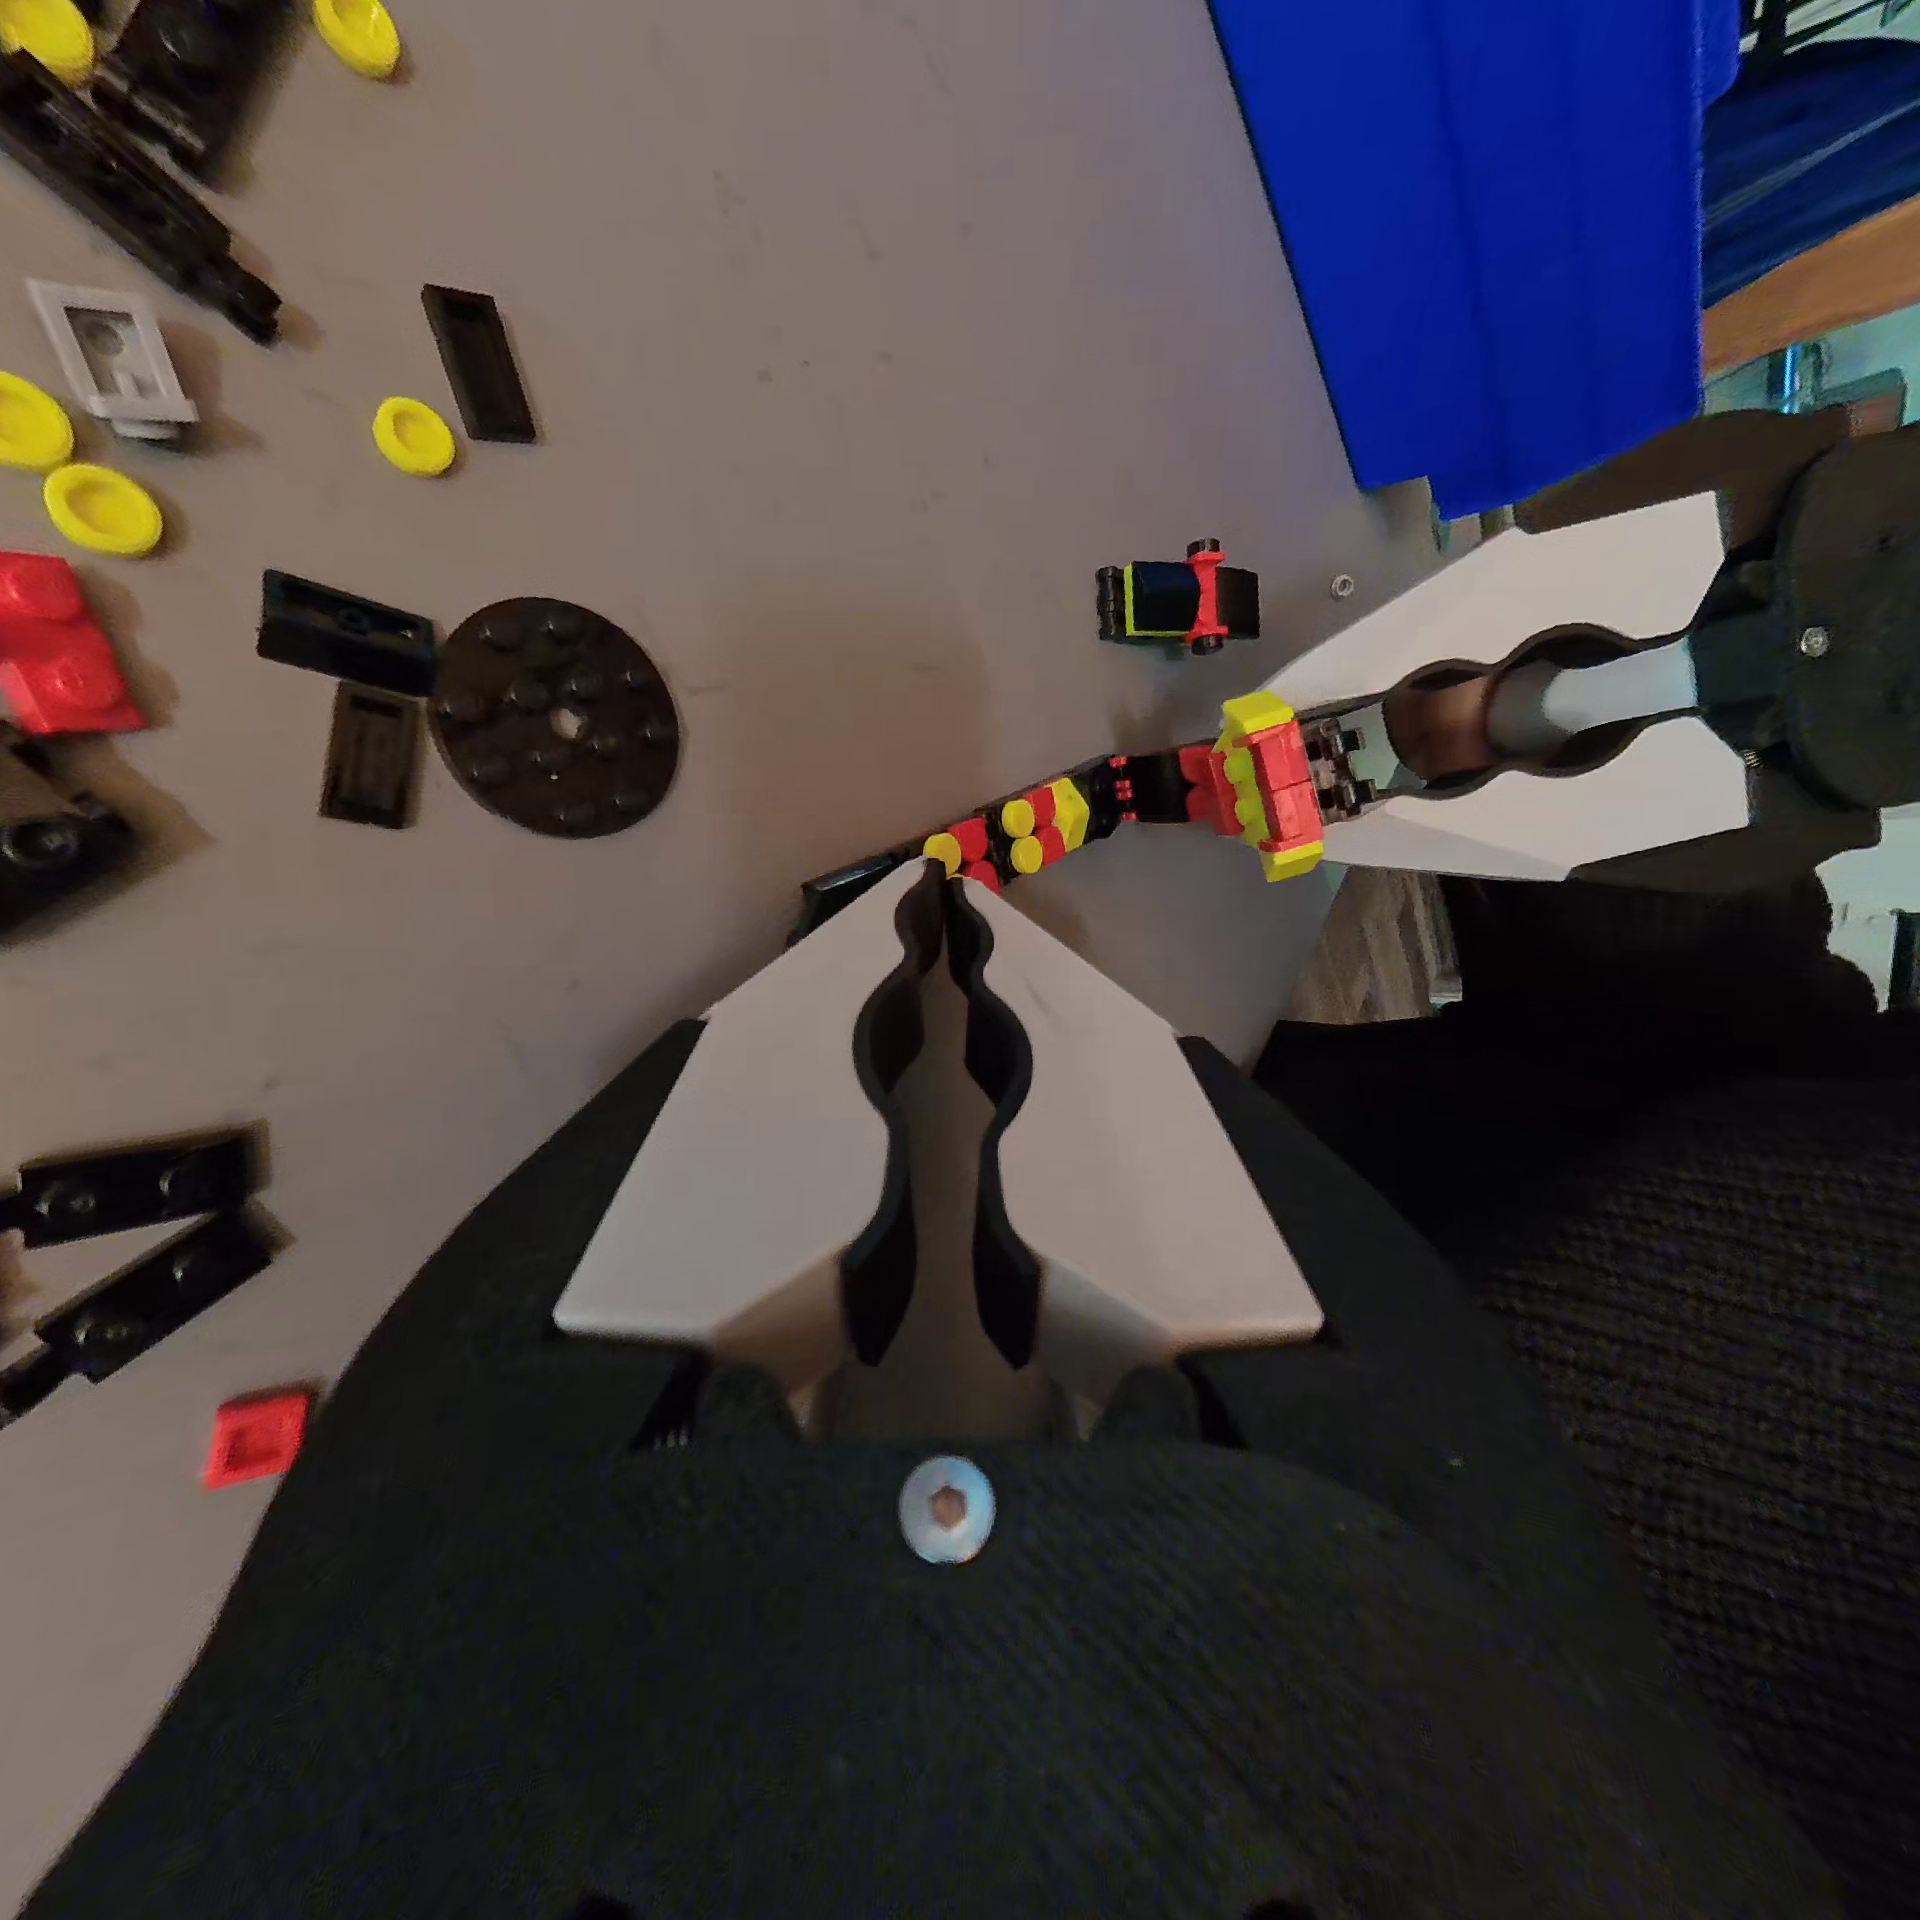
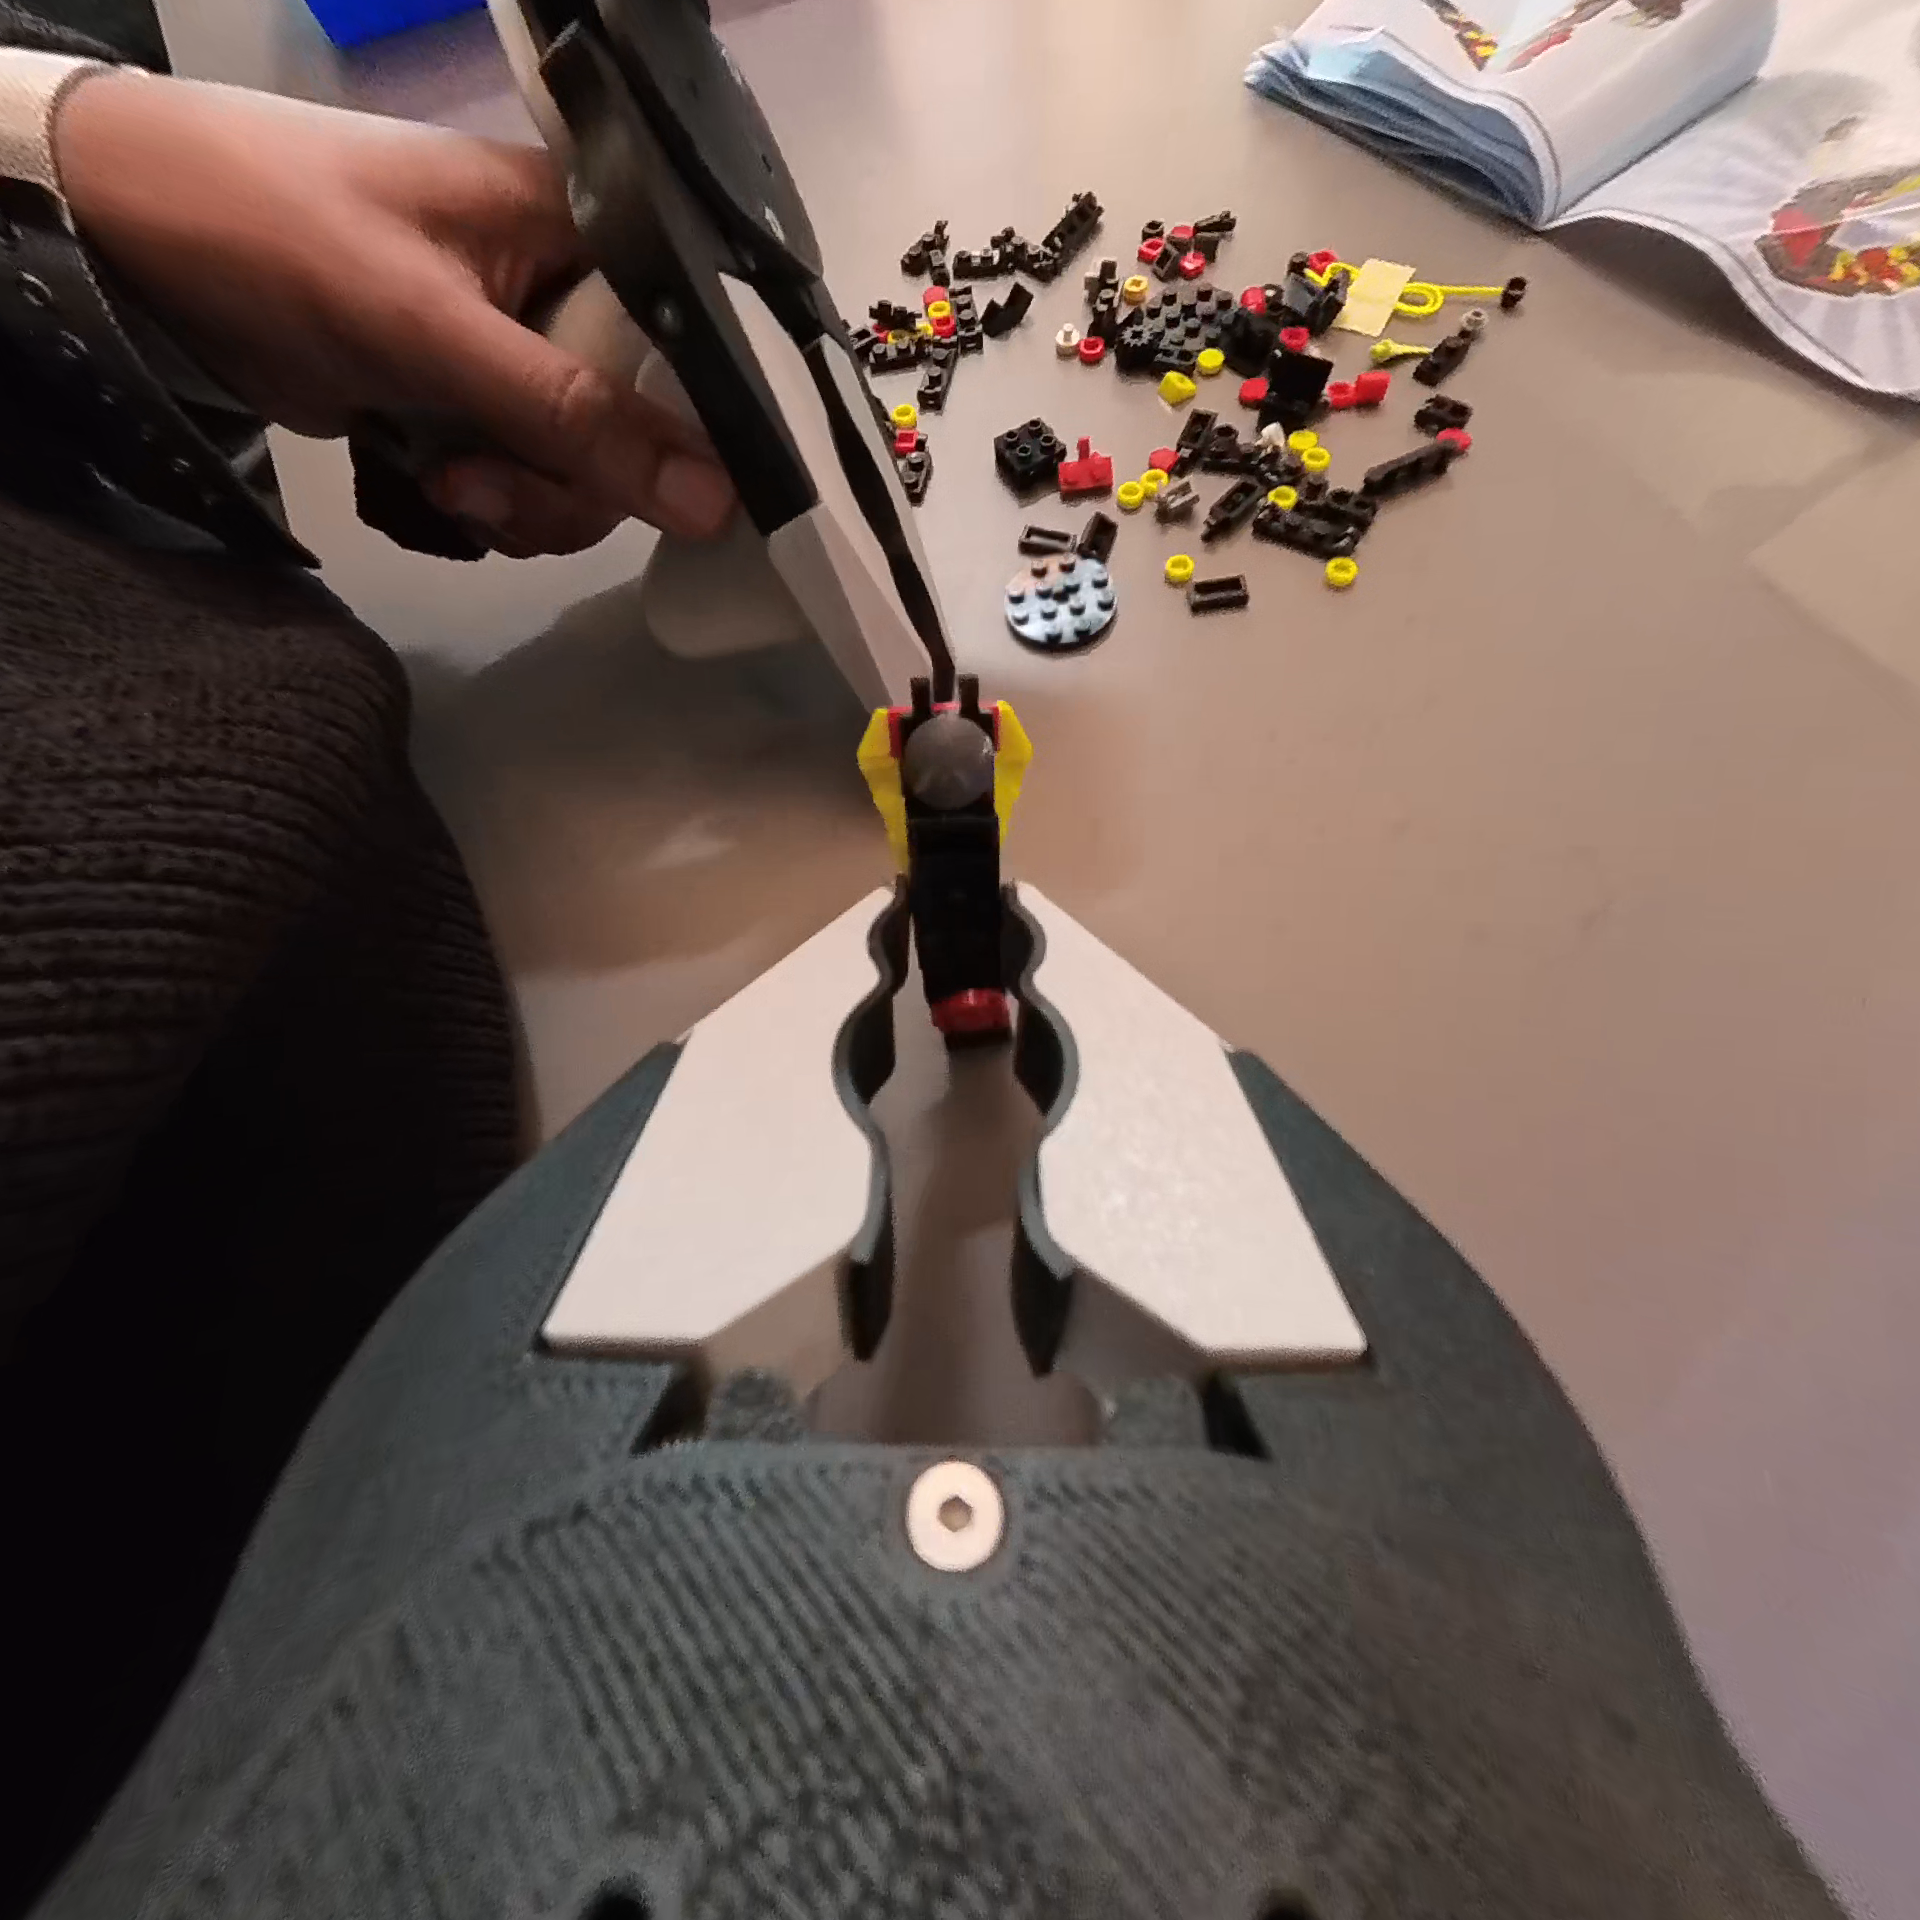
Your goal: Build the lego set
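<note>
Partly built lego model (image 1: 1132,795), a long black-red-yellow strip, is held in the air above the surface, between both grippers. Right gripper (image 2: 954,940): fingers clamped on its wide end. Left gripper (image 1: 945,878): fingers pinched on the narrow tip. Press along the strip's axis, don't twist. Loose bricks (image 2: 1195,384) lie well apart.

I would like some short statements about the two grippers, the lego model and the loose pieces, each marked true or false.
1. Both grippers hold the same lego assembly. True.
2. The right gripper is wide open and holds nothing. False: it is closed on the assembly's end.
3. A black round plate lies flat on the table. True.
4. The instruction booklet lies closed. False: it lies open.
5. The left gripper grips the assembly's end. True.
</note>
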`<state>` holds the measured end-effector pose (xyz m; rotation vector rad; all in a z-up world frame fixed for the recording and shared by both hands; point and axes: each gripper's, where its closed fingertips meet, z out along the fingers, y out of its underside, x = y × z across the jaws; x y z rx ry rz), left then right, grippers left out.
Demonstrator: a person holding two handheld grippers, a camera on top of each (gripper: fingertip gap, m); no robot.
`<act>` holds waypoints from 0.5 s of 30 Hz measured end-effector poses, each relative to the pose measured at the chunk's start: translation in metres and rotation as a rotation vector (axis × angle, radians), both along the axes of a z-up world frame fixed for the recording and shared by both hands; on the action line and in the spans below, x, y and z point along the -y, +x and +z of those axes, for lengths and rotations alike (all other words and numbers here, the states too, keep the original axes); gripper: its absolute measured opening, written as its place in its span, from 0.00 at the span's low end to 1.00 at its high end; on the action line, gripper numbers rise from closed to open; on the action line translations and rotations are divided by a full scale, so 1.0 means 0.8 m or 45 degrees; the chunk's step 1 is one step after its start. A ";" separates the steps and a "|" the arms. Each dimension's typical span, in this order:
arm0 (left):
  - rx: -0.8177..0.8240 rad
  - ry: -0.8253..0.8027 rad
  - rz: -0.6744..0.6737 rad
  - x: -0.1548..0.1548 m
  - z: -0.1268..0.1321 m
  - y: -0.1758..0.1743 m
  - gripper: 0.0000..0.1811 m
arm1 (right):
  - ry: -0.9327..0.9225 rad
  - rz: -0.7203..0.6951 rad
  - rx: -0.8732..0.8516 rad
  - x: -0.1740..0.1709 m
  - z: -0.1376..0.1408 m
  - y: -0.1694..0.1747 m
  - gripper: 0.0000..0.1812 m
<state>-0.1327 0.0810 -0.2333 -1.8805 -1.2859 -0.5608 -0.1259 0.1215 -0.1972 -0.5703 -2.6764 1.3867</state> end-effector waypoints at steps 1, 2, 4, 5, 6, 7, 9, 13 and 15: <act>0.000 0.005 0.000 -0.001 0.000 0.000 0.00 | -0.005 -0.004 0.003 -0.001 0.000 0.001 0.08; -0.005 0.009 0.003 -0.002 0.001 0.000 0.00 | -0.006 -0.008 0.001 -0.001 0.000 0.000 0.08; -0.039 0.036 0.039 -0.003 0.008 -0.006 0.02 | -0.019 -0.021 -0.010 0.000 0.004 -0.003 0.08; -0.089 0.116 0.066 -0.005 0.024 -0.012 0.04 | -0.051 -0.038 -0.013 0.001 0.009 -0.007 0.08; -0.151 0.194 0.100 -0.005 0.043 -0.018 0.07 | -0.102 -0.068 0.001 0.002 0.017 -0.011 0.08; -0.213 0.243 0.141 0.000 0.060 -0.025 0.10 | -0.168 -0.109 0.029 0.001 0.025 -0.018 0.08; -0.314 0.310 0.197 0.013 0.084 -0.032 0.14 | -0.325 -0.189 0.114 -0.001 0.042 -0.031 0.07; -0.345 0.322 0.240 0.029 0.084 -0.028 0.18 | -0.496 -0.265 0.305 -0.006 0.050 -0.044 0.07; -0.343 0.367 0.222 0.024 0.084 -0.020 0.21 | -0.527 -0.251 0.357 0.001 0.051 -0.041 0.08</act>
